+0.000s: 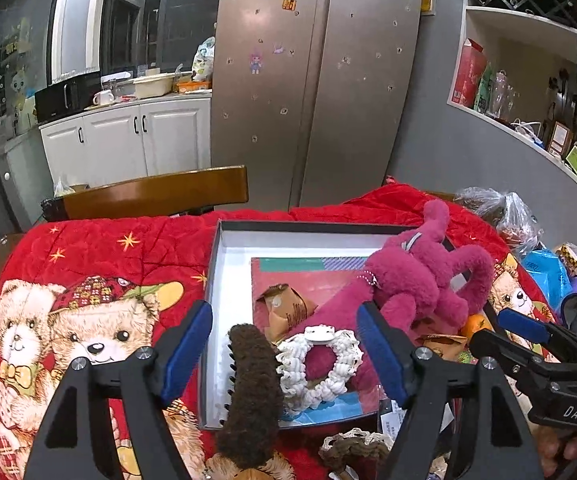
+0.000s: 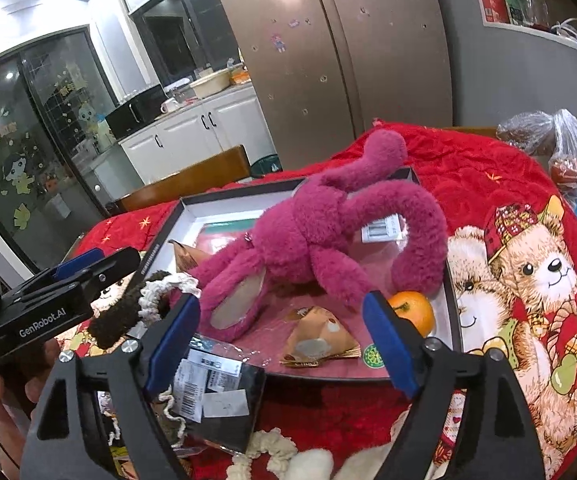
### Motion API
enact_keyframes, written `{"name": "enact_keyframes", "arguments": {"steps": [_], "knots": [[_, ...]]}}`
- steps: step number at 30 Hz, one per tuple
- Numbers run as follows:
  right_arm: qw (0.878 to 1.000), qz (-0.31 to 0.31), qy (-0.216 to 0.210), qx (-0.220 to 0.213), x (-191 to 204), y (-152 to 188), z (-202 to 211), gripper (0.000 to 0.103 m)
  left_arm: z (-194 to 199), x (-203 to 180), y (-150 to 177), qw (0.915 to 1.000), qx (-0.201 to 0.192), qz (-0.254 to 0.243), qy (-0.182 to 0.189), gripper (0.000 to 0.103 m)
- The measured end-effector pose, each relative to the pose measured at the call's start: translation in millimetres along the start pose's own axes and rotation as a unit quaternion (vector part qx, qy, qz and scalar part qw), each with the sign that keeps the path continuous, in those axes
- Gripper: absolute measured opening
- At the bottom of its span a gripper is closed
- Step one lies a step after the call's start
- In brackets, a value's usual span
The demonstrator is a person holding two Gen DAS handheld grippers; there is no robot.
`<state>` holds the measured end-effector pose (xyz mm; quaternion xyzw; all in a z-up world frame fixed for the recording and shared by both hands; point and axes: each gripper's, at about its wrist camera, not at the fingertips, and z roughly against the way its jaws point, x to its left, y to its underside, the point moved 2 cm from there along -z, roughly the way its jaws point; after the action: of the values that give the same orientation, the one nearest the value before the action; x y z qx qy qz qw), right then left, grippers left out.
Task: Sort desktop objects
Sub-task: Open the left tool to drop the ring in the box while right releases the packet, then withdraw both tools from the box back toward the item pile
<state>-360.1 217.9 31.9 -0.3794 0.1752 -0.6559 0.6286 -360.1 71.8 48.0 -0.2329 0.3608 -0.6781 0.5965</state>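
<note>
A shallow black box with a white inside (image 1: 224,264) lies on the red bear-print cloth. In it are a magenta plush toy (image 1: 420,280) (image 2: 320,232), a white scrunchie (image 1: 320,364), an orange (image 2: 412,310) and tan snack packets (image 2: 316,340). A brown fuzzy hair clip (image 1: 248,392) rests across the box's near rim. My left gripper (image 1: 284,344) is open over the clip and scrunchie, its pads clear of both. My right gripper (image 2: 282,332) is open above the box's near edge, with the plush's ear and a snack packet lying below, untouched.
A black packet with white labels (image 2: 216,388) and a cream scrunchie (image 2: 264,452) lie in front of the box. Plastic bags (image 2: 568,152) sit at the far right. A wooden chair back (image 1: 156,192) stands behind the table, and a fridge (image 1: 312,80) beyond it.
</note>
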Motion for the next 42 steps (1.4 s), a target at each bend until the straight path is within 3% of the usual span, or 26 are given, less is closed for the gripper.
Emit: {"name": "enact_keyframes", "arguments": {"steps": [10,17,23,28,35,42], "knots": [[0.999,0.005,-0.012,-0.033,9.2,-10.5,33.8,0.085,43.5,14.8,-18.2,0.9988,-0.037,0.028,0.016,0.077],[0.998,0.020,-0.023,-0.053,23.6,-10.8,63.7,0.089,71.6,11.7,-18.6,0.9978,-0.062,0.021,0.014,0.077],[0.998,0.025,-0.026,-0.051,31.6,-4.3,71.8,0.089,74.7,0.8,-8.2,0.9987,-0.040,0.009,0.031,0.077],[0.998,0.026,-0.028,-0.039,38.3,6.1,61.4,0.089,73.2,-2.7,9.5,0.9995,-0.023,-0.001,0.020,0.077],[0.999,0.051,-0.012,-0.008,41.9,25.8,43.5,0.088,42.2,-5.2,40.9,0.9990,0.039,-0.006,0.022,0.077],[0.999,0.033,-0.008,0.025,24.8,34.5,21.0,0.083,25.0,-19.0,56.7,0.9965,0.064,-0.048,0.021,0.077]]}}
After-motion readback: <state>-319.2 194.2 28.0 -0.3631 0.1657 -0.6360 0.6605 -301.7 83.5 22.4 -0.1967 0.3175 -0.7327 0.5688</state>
